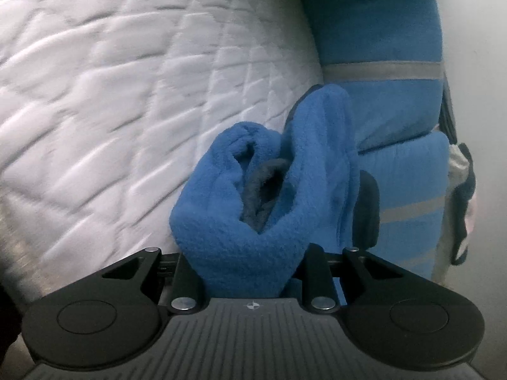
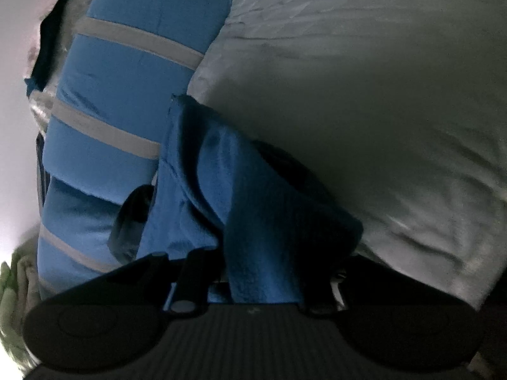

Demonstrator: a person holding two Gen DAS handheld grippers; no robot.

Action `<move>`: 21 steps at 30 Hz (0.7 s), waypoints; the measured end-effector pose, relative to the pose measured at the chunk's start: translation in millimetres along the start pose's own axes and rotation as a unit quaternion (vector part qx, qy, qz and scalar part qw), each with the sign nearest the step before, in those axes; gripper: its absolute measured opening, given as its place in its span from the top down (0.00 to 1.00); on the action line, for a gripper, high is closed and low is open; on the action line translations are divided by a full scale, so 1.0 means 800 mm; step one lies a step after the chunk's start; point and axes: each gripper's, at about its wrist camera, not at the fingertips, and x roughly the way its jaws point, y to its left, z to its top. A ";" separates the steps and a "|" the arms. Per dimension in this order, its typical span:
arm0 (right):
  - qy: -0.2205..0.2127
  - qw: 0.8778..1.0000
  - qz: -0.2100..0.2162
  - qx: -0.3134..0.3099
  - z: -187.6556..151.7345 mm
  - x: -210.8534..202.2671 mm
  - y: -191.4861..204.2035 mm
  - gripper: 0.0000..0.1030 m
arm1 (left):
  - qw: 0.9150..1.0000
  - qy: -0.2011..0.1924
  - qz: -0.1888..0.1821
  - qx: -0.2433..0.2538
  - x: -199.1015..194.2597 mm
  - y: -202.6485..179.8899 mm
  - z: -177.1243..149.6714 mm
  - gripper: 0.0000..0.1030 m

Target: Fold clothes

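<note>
The left gripper (image 1: 253, 231) is pinching a bunched corner of a blue fleece garment (image 1: 269, 190). Its jaws are standing narrowly apart with the fleece packed tight between them, so the fingertips themselves are buried in cloth. The fleece is puffing up ahead of the fingers in two lobes, with a dark grey lining showing in the fold between them. To the left of the fingers a white quilted mattress (image 1: 111, 95) is spreading out, blurred. Ahead of and to the right of the fingers a folded blue blanket with grey stripes (image 1: 380, 47) is lying beside the fleece.

The right gripper (image 2: 263, 253) is gripping another part of the same fleece garment (image 2: 221, 196), jaws nearly closed with cloth filling the gap. The fleece is draping forward and to the left of its fingers, in shadow. The striped blanket (image 2: 133, 95) is sitting to the left of the fingers, and a pale sheet (image 2: 364, 95) is stretching away to their right.

Both hands are likely holding corners of one edge so the garment can be carried flat and doubled over onto itself. Judging by the bunching, each grip is taking several layers at once, which should keep the fleece from slipping, though it may leave the fold uneven.
</note>
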 end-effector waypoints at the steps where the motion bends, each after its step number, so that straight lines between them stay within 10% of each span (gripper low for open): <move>1: 0.003 1.000 -0.003 -0.008 -0.005 -0.007 -0.005 0.78 | 1.000 -0.001 0.002 0.008 -0.005 0.002 -0.004 0.75; 11: 0.001 1.000 -0.009 -0.029 -0.017 -0.021 -0.016 0.74 | 1.000 -0.004 0.007 0.018 -0.002 0.000 -0.006 0.74; 16: -0.001 0.999 -0.032 -0.021 -0.013 -0.018 -0.018 0.15 | 1.000 -0.012 0.011 0.012 -0.002 0.001 -0.009 0.51; 21: -0.006 1.000 -0.020 -0.003 -0.012 -0.019 -0.021 0.00 | 1.000 -0.012 -0.024 -0.008 0.000 0.003 -0.010 0.25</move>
